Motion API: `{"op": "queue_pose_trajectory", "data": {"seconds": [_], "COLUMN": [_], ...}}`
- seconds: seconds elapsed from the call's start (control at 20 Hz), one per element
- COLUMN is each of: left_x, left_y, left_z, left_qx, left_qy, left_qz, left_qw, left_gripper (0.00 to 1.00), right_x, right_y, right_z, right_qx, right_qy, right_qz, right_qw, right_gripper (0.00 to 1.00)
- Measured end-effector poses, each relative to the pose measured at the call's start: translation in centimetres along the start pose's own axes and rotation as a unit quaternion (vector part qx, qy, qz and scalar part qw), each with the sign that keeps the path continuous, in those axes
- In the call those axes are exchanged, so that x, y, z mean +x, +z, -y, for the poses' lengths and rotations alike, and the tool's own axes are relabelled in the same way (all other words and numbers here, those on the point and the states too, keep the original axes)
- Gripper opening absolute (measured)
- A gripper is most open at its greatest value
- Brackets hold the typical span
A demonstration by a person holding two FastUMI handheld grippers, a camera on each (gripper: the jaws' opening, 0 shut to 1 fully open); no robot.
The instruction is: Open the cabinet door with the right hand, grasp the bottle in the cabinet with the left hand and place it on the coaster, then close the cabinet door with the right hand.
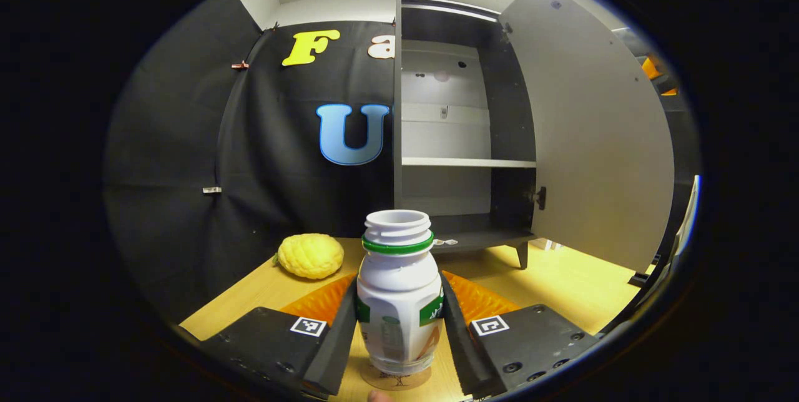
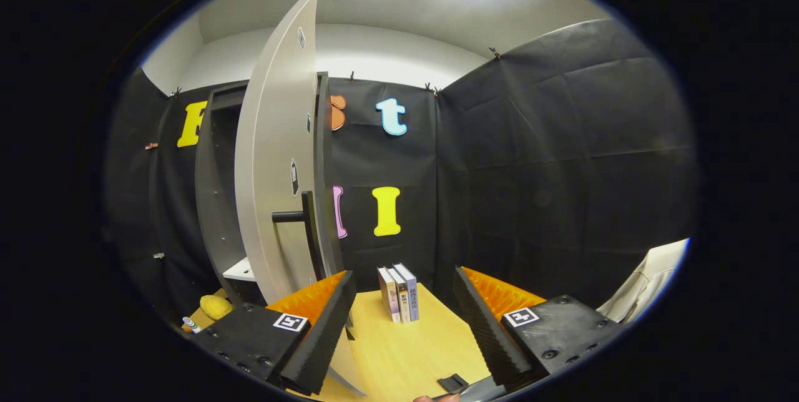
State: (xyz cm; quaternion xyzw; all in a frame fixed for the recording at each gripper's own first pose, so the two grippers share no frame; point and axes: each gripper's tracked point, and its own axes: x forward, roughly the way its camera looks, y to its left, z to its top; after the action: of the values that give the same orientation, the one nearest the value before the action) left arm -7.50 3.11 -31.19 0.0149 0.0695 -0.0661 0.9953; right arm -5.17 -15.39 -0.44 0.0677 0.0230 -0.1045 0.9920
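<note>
in the left gripper view, my left gripper (image 1: 399, 327) pinched the bottle (image 1: 398, 302) upright over the coaster (image 1: 396, 379); i should lower it slow and straight. in the right gripper view, my right gripper (image 2: 402, 327) was spread wide beside the open cabinet door (image 2: 274, 171), its handle (image 2: 306, 227) near.

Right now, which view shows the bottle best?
The left gripper view shows it best: the bottle stands upright, large and central, between the left tongs, over the coaster. In the right gripper view the bottle is only a tiny shape near the lower left edge, past the open cabinet door.
</note>
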Motion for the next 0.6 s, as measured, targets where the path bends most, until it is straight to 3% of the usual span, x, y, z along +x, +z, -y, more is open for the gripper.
{"op": "queue_pose_trajectory", "data": {"seconds": [0.6], "left_x": [1.7], "left_y": [-5.5], "left_z": [-0.2], "left_qx": [0.007], "left_qy": [-0.017], "left_qz": [-0.009], "left_qw": [1.0], "left_gripper": [0.7], "right_x": [-0.1], "right_y": [0.0], "right_z": [-1.1], "right_qx": [-0.032], "right_qy": [-0.002], "right_qz": [-0.021], "right_qw": [0.999], "right_gripper": [0.98]}}
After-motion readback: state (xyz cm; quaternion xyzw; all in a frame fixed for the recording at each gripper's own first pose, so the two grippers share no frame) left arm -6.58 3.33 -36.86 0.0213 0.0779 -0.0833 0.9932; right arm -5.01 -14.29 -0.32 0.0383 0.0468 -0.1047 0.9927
